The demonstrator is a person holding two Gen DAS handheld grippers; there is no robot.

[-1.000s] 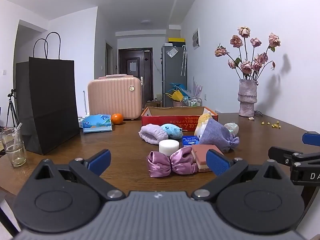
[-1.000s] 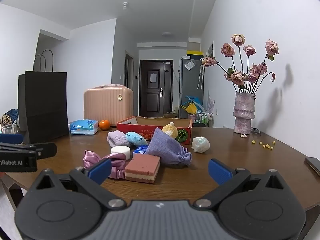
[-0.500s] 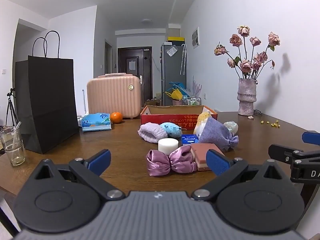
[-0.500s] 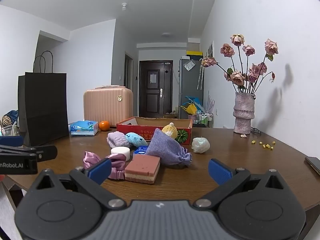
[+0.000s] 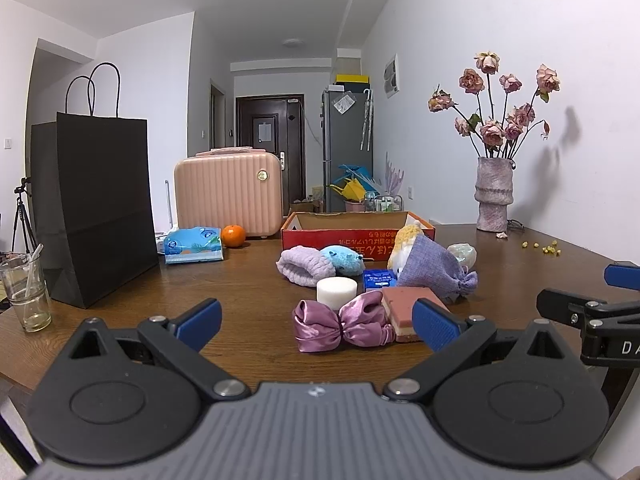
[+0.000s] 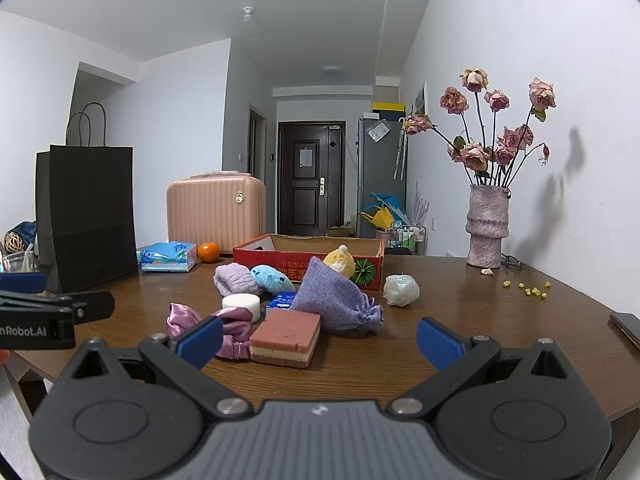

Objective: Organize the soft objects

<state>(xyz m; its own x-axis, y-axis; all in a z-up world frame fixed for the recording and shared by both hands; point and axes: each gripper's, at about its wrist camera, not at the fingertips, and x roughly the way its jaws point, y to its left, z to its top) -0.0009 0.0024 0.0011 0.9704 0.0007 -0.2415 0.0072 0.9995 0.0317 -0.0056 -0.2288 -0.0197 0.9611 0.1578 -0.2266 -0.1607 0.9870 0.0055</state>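
Note:
Soft items lie clustered mid-table in front of a red cardboard box [image 5: 352, 236] [image 6: 280, 258]. A purple satin bow scrunchie [image 5: 340, 326] [image 6: 234, 328] and a pink layered sponge [image 6: 286, 338] [image 5: 400, 310] are nearest. Behind them sit a white round sponge [image 5: 337, 291], a lavender drawstring pouch [image 6: 334, 304] [image 5: 434, 274], a lilac knit piece [image 5: 306, 266], a blue plush [image 5: 343, 259], a yellow knit ball [image 6: 339, 262] and a white crumpled ball [image 6: 401, 290]. My left gripper [image 5: 316, 322] is open, just short of the scrunchie. My right gripper [image 6: 318, 340] is open before the sponge, holding nothing.
A black paper bag [image 5: 94, 208], a glass cup [image 5: 26, 296], a tissue pack [image 5: 194, 245], an orange [image 5: 233, 236] and a pink suitcase [image 5: 228, 192] stand at the left and back. A vase of dried roses [image 6: 486, 224] stands at the right, with yellow crumbs [image 6: 528, 289] nearby.
The left gripper has dipped slightly, so the table items sit a touch higher in its view. The right gripper's view is nearly the same. Both stay open.

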